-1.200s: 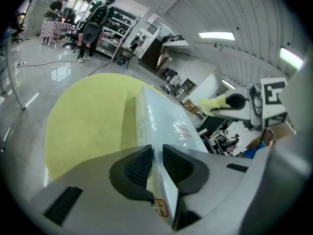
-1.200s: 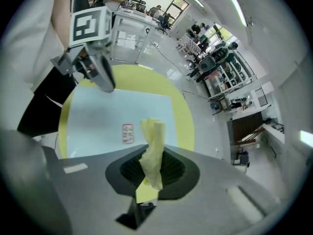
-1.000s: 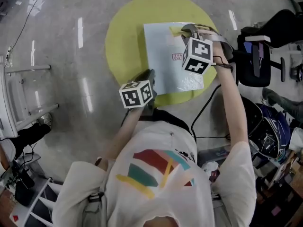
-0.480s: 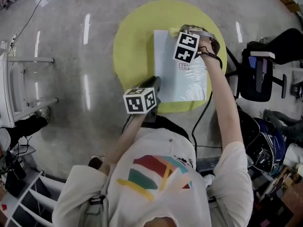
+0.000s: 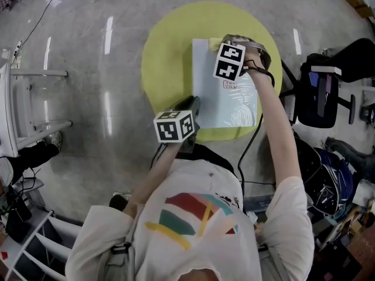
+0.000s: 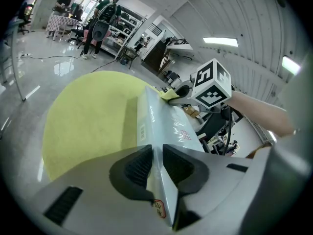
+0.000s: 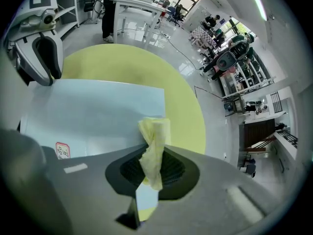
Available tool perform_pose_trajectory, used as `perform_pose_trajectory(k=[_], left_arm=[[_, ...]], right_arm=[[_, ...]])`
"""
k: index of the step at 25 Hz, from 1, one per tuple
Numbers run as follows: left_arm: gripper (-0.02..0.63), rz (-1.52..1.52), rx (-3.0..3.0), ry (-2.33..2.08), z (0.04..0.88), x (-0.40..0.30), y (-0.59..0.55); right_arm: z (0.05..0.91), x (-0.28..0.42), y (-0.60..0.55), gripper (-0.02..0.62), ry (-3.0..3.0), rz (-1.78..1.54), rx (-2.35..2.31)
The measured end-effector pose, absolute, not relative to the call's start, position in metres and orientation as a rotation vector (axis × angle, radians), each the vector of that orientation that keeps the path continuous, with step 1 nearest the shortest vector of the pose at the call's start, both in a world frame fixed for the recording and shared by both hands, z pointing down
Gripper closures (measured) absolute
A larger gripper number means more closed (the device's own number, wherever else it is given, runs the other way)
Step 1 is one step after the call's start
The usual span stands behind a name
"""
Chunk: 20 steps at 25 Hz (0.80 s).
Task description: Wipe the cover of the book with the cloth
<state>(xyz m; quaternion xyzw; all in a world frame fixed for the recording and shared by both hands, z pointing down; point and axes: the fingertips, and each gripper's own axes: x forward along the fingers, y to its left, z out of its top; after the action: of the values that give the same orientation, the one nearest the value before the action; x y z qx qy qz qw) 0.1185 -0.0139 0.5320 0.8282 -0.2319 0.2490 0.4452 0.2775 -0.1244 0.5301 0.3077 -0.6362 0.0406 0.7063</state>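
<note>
A pale blue book (image 5: 225, 98) lies on the round yellow table (image 5: 167, 51). My left gripper (image 5: 190, 107) is shut on the book's near left corner; in the left gripper view the book's edge (image 6: 164, 126) runs between the dark pads (image 6: 139, 163). My right gripper (image 5: 221, 41) hovers over the book's far edge, shut on a crumpled yellow cloth (image 7: 154, 141). The cloth (image 6: 167, 95) rests on the cover near the far corner. In the right gripper view the book (image 7: 98, 111) spreads to the left, and the left gripper (image 7: 41, 58) shows at its far end.
A black office chair (image 5: 319, 86) stands just right of the table, with bags and clutter behind it. A white rack (image 5: 23, 110) is at the left. A black cable (image 5: 249, 139) hangs from the table's near edge. People and desks stand far off.
The right gripper with the cloth has slid leftwards over the far part of the cover. The left gripper keeps its hold on the book's corner.
</note>
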Motion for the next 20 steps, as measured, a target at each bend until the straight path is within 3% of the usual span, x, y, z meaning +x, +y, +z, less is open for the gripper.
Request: perform_pose_trajectory(k=[20], left_arm=[[0.531,0.624,2.069,-0.547,0.532,0.121,-0.014]], right_arm=[[0.532,0.216,-0.009,0.569,-1.484,0.225,0.611]])
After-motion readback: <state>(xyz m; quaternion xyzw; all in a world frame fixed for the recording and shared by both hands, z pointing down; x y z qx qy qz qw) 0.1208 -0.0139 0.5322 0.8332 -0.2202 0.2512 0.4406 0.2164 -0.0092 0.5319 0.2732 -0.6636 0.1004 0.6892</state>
